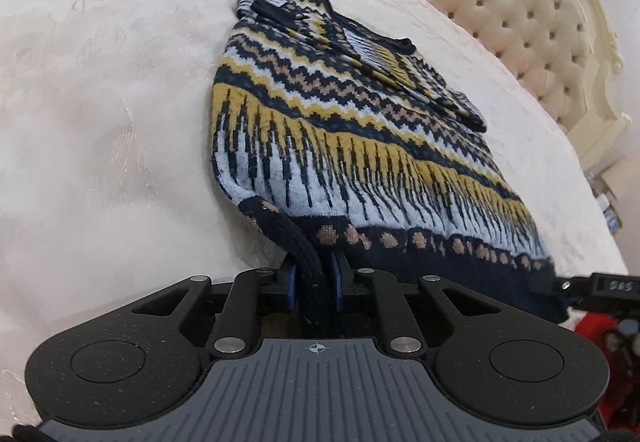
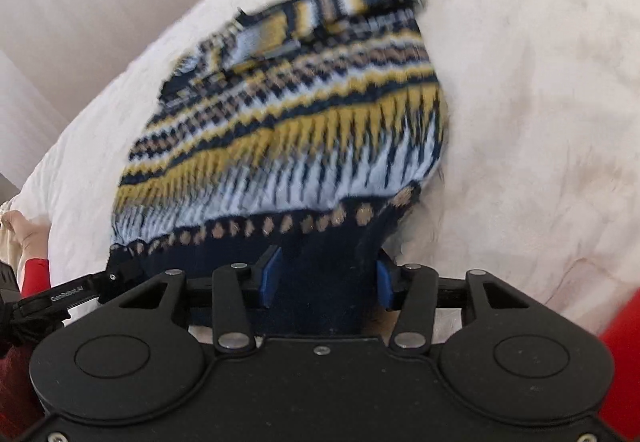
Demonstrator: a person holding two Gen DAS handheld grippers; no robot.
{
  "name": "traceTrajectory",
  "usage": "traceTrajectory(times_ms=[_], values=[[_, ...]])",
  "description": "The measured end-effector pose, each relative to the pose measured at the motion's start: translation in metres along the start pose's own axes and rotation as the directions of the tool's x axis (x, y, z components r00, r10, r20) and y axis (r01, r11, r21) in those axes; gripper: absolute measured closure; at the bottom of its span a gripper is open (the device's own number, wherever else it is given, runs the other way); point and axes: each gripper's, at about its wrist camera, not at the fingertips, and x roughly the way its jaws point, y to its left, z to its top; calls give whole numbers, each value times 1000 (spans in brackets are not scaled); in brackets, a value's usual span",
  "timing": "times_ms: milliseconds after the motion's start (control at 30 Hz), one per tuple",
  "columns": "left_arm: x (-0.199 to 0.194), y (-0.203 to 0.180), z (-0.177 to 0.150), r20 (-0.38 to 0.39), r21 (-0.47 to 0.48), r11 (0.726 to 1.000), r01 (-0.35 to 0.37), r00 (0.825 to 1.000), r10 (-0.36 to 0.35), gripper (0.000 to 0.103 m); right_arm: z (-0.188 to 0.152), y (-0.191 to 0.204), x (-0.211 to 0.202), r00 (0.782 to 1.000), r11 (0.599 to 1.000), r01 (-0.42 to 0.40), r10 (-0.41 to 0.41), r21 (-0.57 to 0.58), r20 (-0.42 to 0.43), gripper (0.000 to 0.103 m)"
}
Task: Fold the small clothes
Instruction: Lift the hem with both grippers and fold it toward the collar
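A small knitted sweater [image 1: 320,122] with navy, yellow, pale blue and tan zigzag bands lies on a white bedspread [image 1: 100,82], its sleeves folded across the chest. My left gripper [image 1: 314,270] is shut on the near left corner of the navy hem, and a roll of knit runs back between its blue pads. In the right wrist view the sweater [image 2: 300,122] looks blurred. My right gripper [image 2: 328,274] is shut on the other hem corner, with a thick bunch of navy knit filling the gap between its pads. Each gripper's tip shows at the edge of the other's view.
A tufted cream headboard [image 1: 520,22] stands at the far right, with shelves and small items behind the bed. White bedspread [image 2: 520,82] surrounds the sweater on all sides. A person's hand [image 2: 24,234] and red sleeve [image 2: 36,274] are at the left edge.
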Motion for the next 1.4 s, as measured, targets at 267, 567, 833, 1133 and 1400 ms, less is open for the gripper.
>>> traceTrajectory(times_ms=[267, 567, 833, 1133, 1400], values=[[-7, -7, 0, 59, 43, 999, -10, 998, 7, 96, -3, -16, -6, 996, 991, -87, 87, 99, 12, 89], [-48, -22, 39, 210, 30, 998, 48, 976, -53, 98, 13, -28, -34, 941, 945, -293, 258, 144, 221, 89], [-46, -37, 89, 276, 60, 995, 81, 957, -94, 98, 67, -17, -46, 886, 942, -335, 305, 29, 349, 89], [-15, -61, 175, 346, 159, 986, 59, 931, -111, 98, 159, -5, -26, 841, 942, -327, 326, -76, 432, 89], [49, -66, 240, 353, 135, 990, 27, 933, -73, 98, 241, 4, 29, 837, 960, -249, 281, -130, 470, 89]])
